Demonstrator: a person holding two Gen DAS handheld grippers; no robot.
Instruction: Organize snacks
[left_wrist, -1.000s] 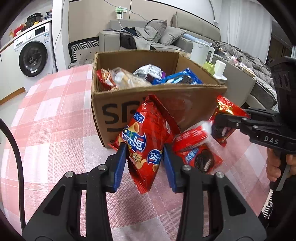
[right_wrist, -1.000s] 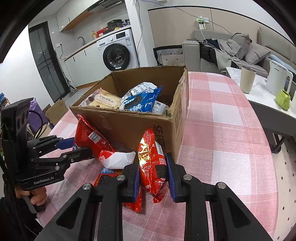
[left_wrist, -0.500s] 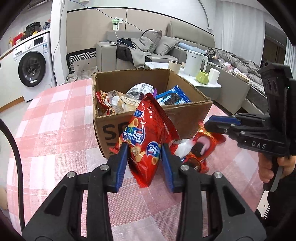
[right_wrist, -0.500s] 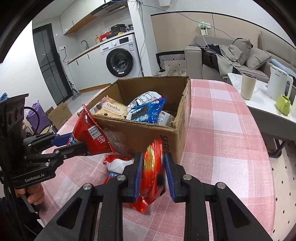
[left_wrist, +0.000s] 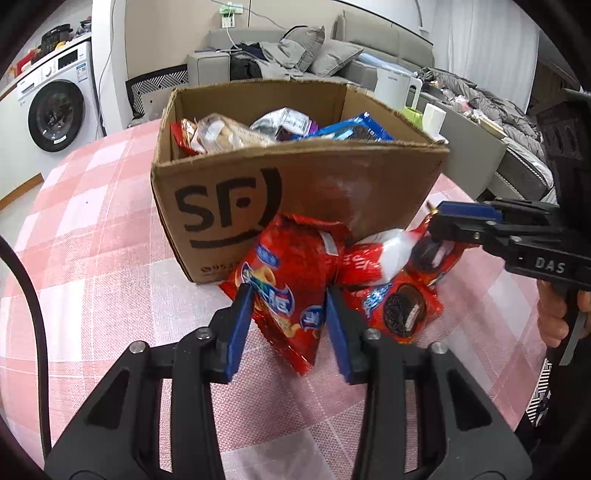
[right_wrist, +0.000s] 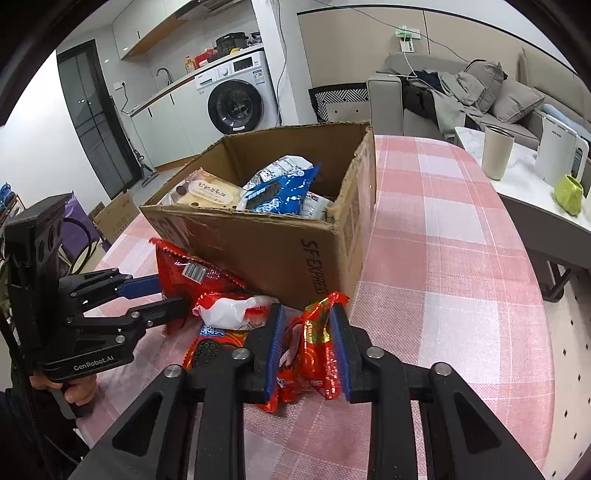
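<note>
A cardboard box (left_wrist: 332, 184) (right_wrist: 266, 251) holding several snack packs stands on the pink checked table. My left gripper (left_wrist: 288, 295) (right_wrist: 170, 293) has a red chip bag (left_wrist: 288, 273) between its pads. The jaws are opening, but the pads still touch the bag, which leans low on the box front. My right gripper (right_wrist: 306, 314) (left_wrist: 434, 221) is also opening, its pads still on a red snack packet (right_wrist: 312, 354) beside the box corner. Between the grippers lie a white-and-red packet (left_wrist: 388, 251) and a red cookie packet (left_wrist: 399, 306).
The checked tablecloth (right_wrist: 443, 258) stretches right of the box to the table's rounded edge. Beyond it a side table (right_wrist: 524, 184) carries a beige cup, a white kettle and a green mug. A washing machine (right_wrist: 236, 107) and a sofa stand farther back.
Half a second ago both grippers were raised with their packets. They have come back down in front of the box, and the chip bag now rests low against its front.
</note>
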